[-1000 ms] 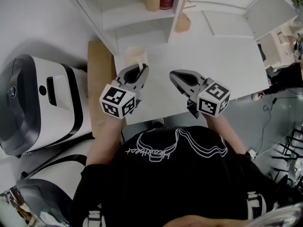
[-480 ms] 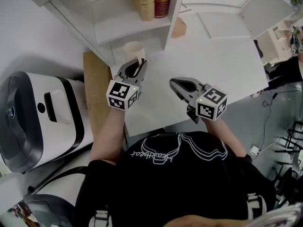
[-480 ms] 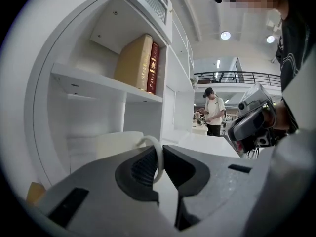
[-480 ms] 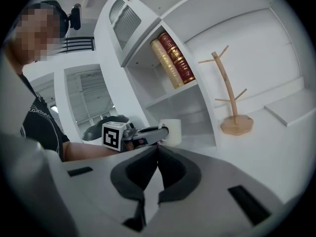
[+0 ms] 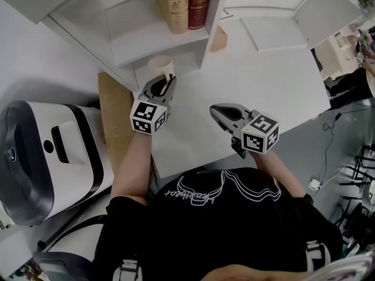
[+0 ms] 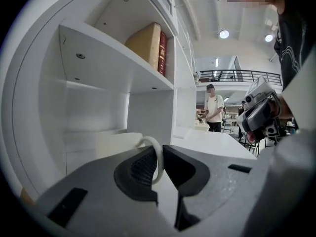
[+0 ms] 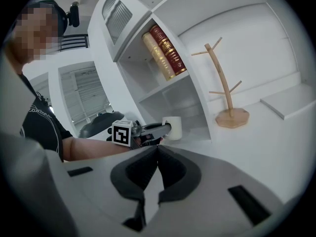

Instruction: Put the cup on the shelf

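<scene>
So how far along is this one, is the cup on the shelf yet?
Not yet.

Done: the left gripper is shut on the handle of the cup.

In hand: the cup is at the mouth of the lower compartment of the shelf, below the books.

Left: set it down inside and let go.

The right gripper is shut and empty over the table.

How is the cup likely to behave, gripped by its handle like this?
Probably rigid: the cup looks like glazed ceramic, so likely chippable against the shelf. The left gripper pinches only its thin handle, so it may swing or pivot.
</scene>
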Motion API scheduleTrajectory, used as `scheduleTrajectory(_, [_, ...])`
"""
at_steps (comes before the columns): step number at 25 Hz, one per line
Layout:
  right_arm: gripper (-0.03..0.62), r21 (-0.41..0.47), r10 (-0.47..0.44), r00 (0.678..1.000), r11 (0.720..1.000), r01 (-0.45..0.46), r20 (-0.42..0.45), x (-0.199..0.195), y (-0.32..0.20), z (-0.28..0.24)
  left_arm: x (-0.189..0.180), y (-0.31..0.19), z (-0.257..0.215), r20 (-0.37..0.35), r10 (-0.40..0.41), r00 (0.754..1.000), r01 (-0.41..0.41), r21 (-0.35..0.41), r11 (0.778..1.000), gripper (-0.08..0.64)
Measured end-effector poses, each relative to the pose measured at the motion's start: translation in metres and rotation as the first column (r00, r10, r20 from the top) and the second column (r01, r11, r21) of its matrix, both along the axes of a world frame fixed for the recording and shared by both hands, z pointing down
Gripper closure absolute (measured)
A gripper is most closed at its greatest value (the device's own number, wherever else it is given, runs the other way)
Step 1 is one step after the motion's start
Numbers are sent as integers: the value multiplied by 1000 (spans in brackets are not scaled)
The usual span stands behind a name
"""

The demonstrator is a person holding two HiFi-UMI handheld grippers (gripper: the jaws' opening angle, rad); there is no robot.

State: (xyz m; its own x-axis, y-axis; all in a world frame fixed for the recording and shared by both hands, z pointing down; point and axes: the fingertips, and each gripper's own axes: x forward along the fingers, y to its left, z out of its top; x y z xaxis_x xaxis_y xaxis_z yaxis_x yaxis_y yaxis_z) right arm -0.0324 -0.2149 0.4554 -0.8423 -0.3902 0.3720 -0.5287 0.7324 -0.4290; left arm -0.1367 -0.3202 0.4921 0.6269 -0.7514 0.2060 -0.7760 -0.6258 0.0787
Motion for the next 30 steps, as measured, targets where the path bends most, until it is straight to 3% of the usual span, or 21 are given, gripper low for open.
scheduleTrajectory(8, [588,-21,2,1000,1000,-3,-17,5,-6,7,-11,-16,13,-42,-28,999,28,-9,1000,535])
scheduleTrajectory(20, [588,-42,-16,1000,999,15,-14,0,-9,14,-31,-12,42,-16,-89,996,86,-130,988,526])
scheduleTrajectory(30, [588,-44,-15,1000,999,15,4,0,-4,13,-46,3,39,-6,-214,977,211,-138,968,391])
